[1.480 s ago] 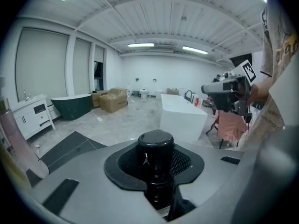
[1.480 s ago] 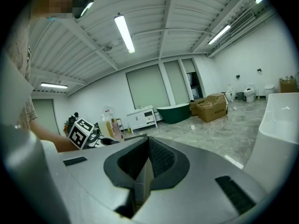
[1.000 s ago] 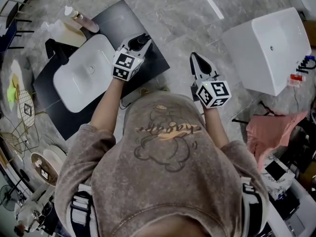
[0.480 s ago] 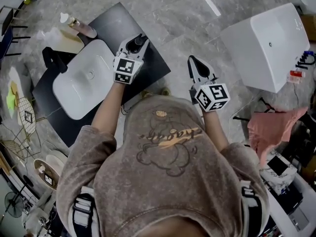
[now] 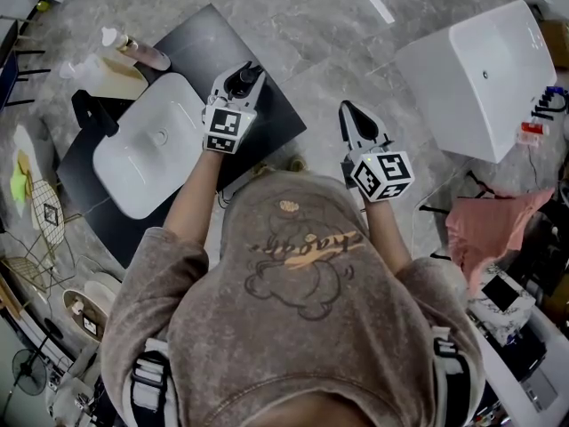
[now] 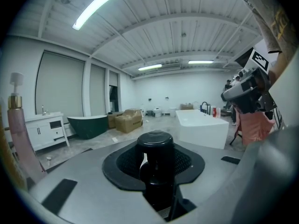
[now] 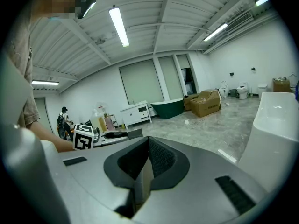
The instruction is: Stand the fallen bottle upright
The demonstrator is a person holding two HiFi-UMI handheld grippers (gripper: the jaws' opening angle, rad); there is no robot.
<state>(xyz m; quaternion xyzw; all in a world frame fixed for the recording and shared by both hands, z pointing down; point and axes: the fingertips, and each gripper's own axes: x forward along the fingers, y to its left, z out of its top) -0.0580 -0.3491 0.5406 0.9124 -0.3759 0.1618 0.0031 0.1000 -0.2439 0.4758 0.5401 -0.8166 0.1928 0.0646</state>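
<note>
A black bottle [image 5: 240,79] with a round black cap stands upright between the jaws of my left gripper [image 5: 250,71], which is shut on its body. It is over the right part of the black countertop [image 5: 271,127], beside the white basin [image 5: 151,145]. In the left gripper view the bottle [image 6: 155,146] fills the gap between the pads of the left gripper [image 6: 156,167]; whether its base rests on the counter is hidden. My right gripper [image 5: 348,111] hangs over the grey floor to the right, shut and empty, as the right gripper view [image 7: 145,171] also shows.
A pink pump bottle [image 5: 142,53] and a pale jug [image 5: 105,71] stand at the counter's far left corner, near a black faucet [image 5: 93,112]. A white bathtub [image 5: 480,78] is at the right, with pink cloth [image 5: 484,229] and clutter below it.
My left gripper with the black bottle has shifted slightly and sunk a little over the counter. The right gripper has stayed where it was.
</note>
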